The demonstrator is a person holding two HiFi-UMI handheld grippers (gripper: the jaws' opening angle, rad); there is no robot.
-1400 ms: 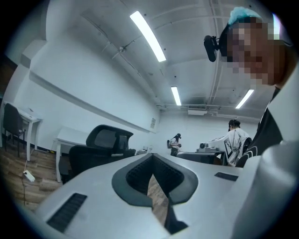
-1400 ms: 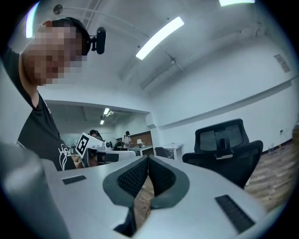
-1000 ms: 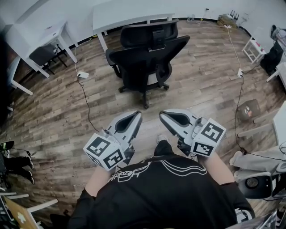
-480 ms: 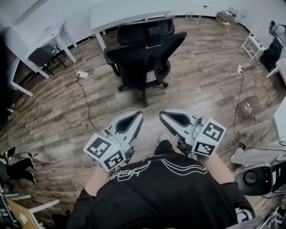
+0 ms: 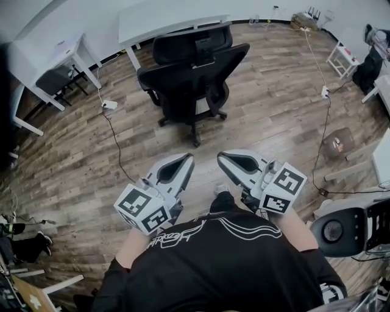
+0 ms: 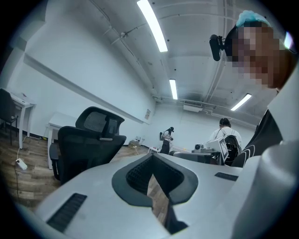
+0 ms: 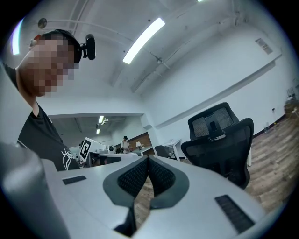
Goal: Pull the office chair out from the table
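Observation:
A black office chair stands on the wood floor just in front of the white table, its backrest facing me. The chair also shows at the left of the left gripper view and at the right of the right gripper view. My left gripper and right gripper are held side by side close to my chest, well short of the chair. Both are shut with nothing between the jaws, as seen on the left gripper and the right gripper.
A cable with a white power strip runs over the floor left of the chair. Another white desk stands at the far left, a second chair at the lower right, a brown box and a cable at the right.
The chair and floor have slid slightly up and left in the head view, as if the camera shifted. Both grippers stay where they were, shut.

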